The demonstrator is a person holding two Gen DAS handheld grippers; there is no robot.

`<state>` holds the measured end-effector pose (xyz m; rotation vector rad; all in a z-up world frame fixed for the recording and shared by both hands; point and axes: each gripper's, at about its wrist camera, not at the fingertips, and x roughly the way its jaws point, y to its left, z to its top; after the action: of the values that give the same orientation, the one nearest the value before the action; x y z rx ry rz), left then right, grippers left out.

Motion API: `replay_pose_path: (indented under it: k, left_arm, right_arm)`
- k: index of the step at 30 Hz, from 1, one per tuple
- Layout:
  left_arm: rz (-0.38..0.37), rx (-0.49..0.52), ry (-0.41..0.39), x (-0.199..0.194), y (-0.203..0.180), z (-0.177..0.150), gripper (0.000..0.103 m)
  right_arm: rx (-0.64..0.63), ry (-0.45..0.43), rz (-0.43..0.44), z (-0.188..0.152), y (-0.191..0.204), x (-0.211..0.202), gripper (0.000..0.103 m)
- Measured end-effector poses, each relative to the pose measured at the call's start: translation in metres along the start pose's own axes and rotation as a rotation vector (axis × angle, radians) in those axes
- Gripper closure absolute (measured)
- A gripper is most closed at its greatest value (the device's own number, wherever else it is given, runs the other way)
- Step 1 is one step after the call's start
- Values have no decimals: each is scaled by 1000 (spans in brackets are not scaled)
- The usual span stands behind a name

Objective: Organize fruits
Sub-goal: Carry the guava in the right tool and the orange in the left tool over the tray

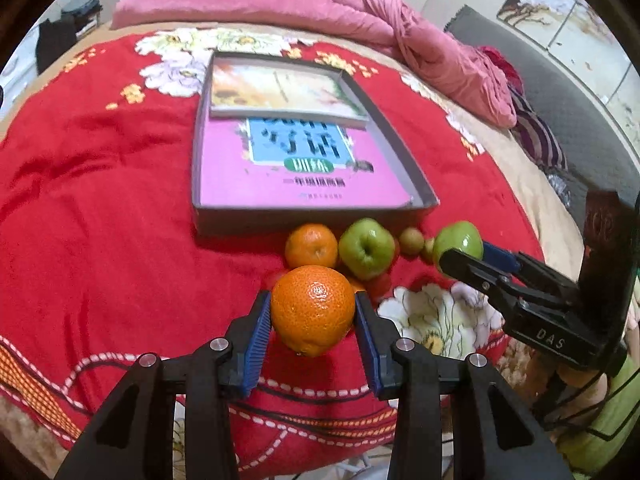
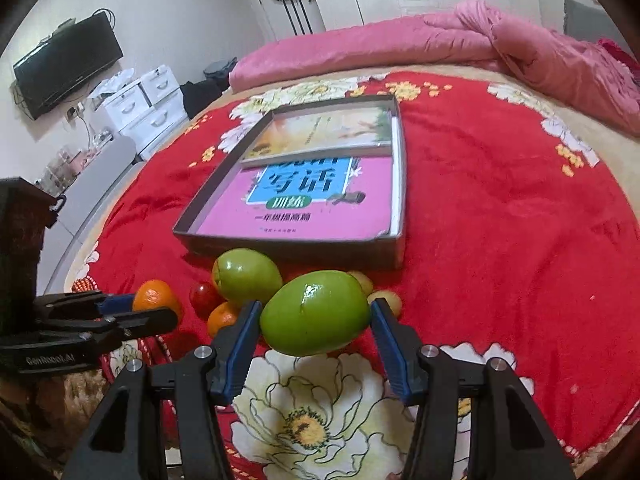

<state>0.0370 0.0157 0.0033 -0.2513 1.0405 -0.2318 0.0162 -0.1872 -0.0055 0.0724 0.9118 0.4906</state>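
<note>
While the rest of the fruit sits in a cluster on the red floral blanket (image 1: 100, 200) just in front of the shallow cardboard tray (image 1: 308, 216), our left gripper (image 1: 313, 320) is clamped on an orange (image 1: 312, 308), held clear of the blanket. Our right gripper (image 2: 314, 320) grips a green apple (image 2: 316, 312), also lifted. We see a second green apple (image 1: 366, 248) and another orange (image 1: 311, 245) beside the tray, which holds a pink workbook (image 1: 296, 176).

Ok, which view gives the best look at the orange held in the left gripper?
The left wrist view: the orange sits centred and close between the left gripper pads, its dimpled skin clear. The right wrist view shows only part of that orange at the left edge, behind the left gripper fingers.
</note>
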Motion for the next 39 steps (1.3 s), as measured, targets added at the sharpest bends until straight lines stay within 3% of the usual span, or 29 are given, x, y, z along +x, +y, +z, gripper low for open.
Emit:
replay_pose_path:
  k: [10, 21, 39]
  left_arm:
    - [37, -28, -71, -3, 13, 38, 61]
    - [69, -15, -92, 15, 7, 62, 61]
    - [164, 84, -65, 61, 7, 74, 61]
  right_arm:
    - [4, -75, 8, 20, -4, -8, 47]
    - [-1, -126, -4, 42, -13, -5, 47]
    - [-73, -93, -28, 57, -11, 31, 47]
